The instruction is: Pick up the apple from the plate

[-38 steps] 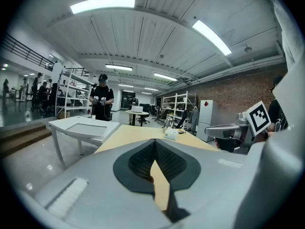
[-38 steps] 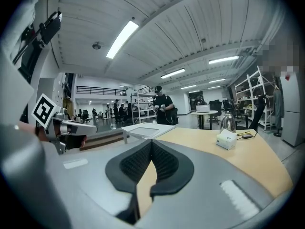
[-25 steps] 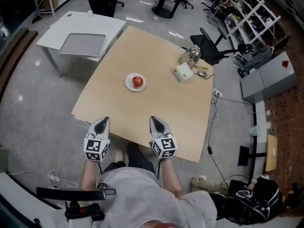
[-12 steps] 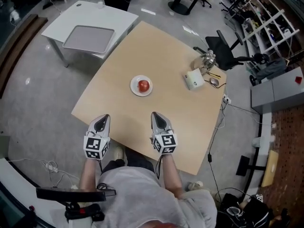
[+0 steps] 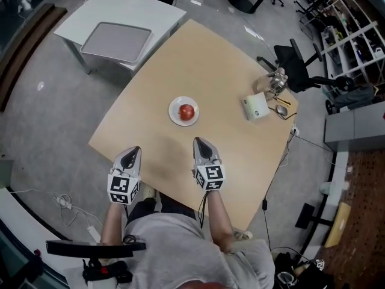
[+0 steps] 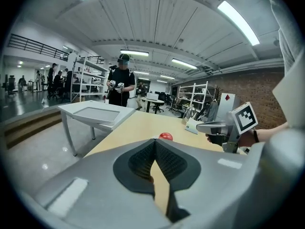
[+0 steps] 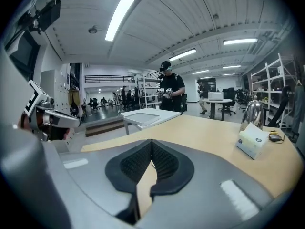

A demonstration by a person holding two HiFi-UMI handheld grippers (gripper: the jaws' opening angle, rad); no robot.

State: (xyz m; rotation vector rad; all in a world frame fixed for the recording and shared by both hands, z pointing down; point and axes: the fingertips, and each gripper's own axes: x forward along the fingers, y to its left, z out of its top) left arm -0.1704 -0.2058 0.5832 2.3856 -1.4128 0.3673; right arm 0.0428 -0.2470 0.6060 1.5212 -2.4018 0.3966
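Head view: the round red apple [image 5: 187, 111] sits on a small white plate [image 5: 175, 117] mid-table on the pale wooden table [image 5: 210, 65]. It lies ahead of both tongs, nearer the right gripper [image 5: 202, 146] than the left gripper [image 5: 130, 155].

Left gripper view: the jaws meet, empty. The apple shows just beyond their tips, slightly right.

Right gripper view: the jaws are likewise closed on nothing.

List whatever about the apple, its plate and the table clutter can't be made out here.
Left gripper view: the plate hides behind the left gripper's own body; only the apple's top shows.
Right gripper view: apple and plate absent, likely behind the right gripper's body.
Head view: small items beside the white box are too small to identify.
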